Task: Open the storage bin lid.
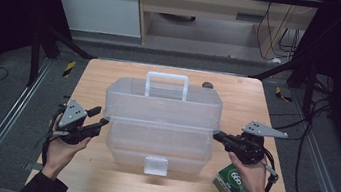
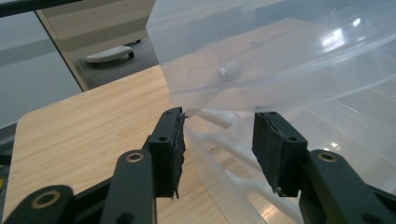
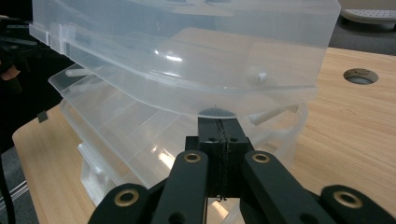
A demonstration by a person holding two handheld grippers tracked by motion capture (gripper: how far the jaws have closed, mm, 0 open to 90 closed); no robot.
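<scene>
A clear plastic tiered storage box [image 1: 160,125] with a white handle sits mid-bench [image 1: 96,176], the left gripper [image 2: 219,140] at its left end with fingers parted around the rim, the right gripper [image 3: 219,135] at its right end with fingers closed together, empty.

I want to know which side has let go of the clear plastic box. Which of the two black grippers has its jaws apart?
The left gripper: its pads stand apart around the edge of the clear plastic tiered box. The right gripper has its jaws pressed together.
</scene>
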